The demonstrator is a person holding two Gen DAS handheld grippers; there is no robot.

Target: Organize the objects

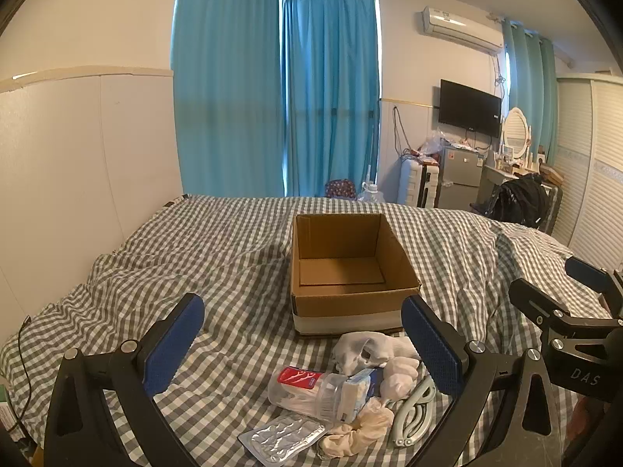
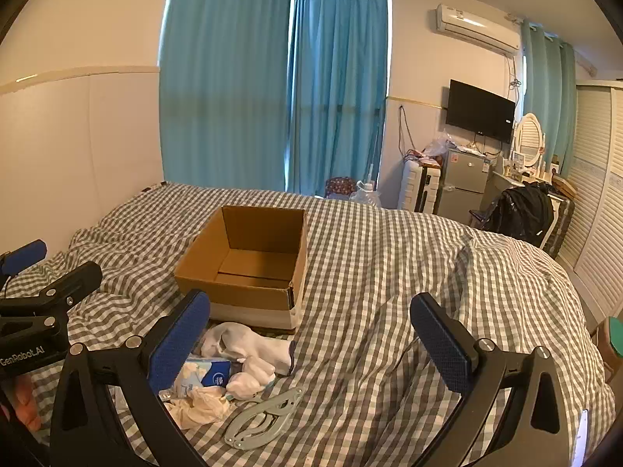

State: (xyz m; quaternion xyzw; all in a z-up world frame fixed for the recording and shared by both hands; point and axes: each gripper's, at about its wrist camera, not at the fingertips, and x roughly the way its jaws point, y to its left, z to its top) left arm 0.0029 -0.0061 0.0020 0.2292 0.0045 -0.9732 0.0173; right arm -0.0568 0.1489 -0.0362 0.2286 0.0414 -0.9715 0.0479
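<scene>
Both grippers, left point(image 1: 301, 344) and right point(image 2: 309, 344), spread empty over clutter awaiting the cardboard box point(image 1: 352, 303)

Soft daylight glows through the long teal fabric curtains point(image 1: 280, 89); the room sits dimmish, shadows gentle, focus sharp, edges bowed and black-cornered by the fisheye.

Bedroom in a home. Bed point(image 1: 218, 241) under a grey-and-white checked cover; full-length blue curtains point(image 1: 272, 89); wall-mounted air conditioner point(image 1: 459, 29); flat television point(image 1: 469, 107) on the wall; small silver fridge point(image 1: 461, 171); dressing table with oval mirror point(image 1: 516, 128); louvred wardrobe doors point(image 1: 592, 163); white suitcase point(image 2: 418, 188); black backpack point(image 2: 523, 210) on a chair.
</scene>
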